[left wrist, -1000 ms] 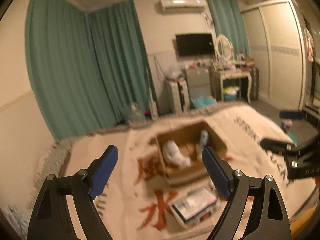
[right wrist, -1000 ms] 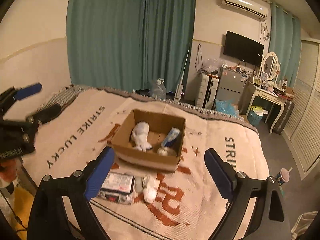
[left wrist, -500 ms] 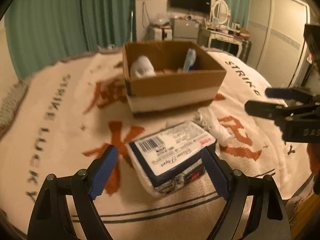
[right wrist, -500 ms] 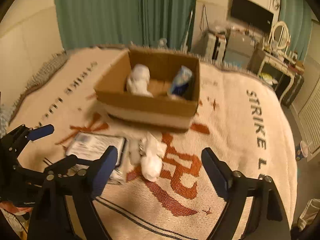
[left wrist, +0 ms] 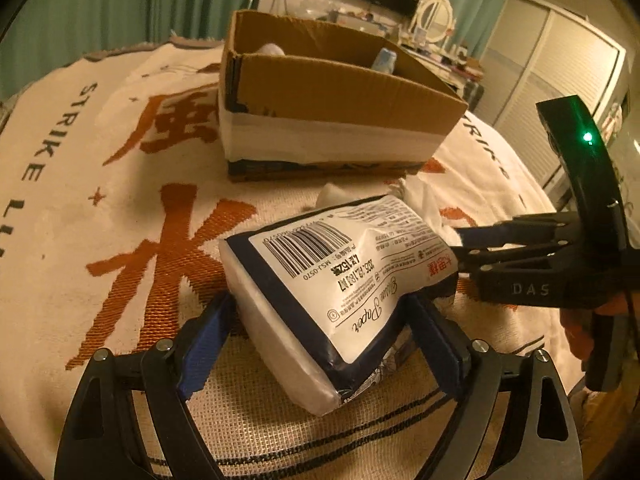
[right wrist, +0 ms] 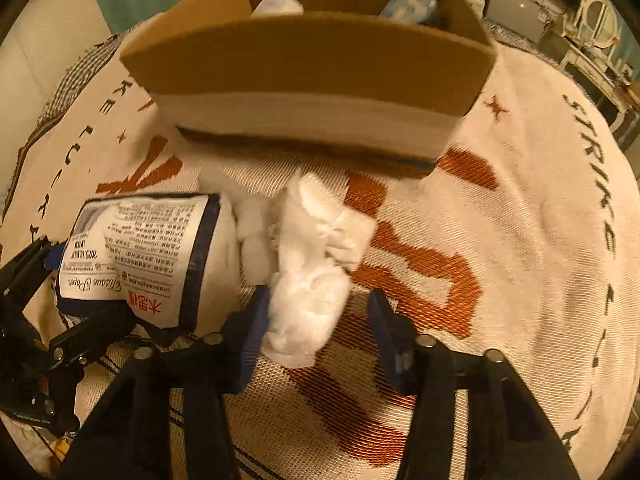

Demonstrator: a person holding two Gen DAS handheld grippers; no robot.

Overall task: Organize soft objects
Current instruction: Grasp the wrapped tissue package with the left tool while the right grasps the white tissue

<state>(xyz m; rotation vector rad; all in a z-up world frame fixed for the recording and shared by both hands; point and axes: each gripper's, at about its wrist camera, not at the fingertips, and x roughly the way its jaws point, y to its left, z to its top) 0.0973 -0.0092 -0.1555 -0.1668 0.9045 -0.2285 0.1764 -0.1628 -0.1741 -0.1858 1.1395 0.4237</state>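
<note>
Plastic-wrapped tissue pack lies low centre on the bed blanket, pinched between the left tongs. The right tongs stand spread around the white cloth wad, unclosed. Pickup seems in hand; next, close, lift, carry into the cardboard box at upper centre, which holds a white bundle and a blue packet.

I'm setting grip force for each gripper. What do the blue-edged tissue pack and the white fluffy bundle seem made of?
Blue-edged tissue pack: glossy thin plastic film over something soft; it shines and buckles between the left gripper fingers.
White fluffy bundle: matte fibrous material, maybe cotton or crumpled tissue; ragged, fuzzy edges. Right gripper straddles it.
</note>
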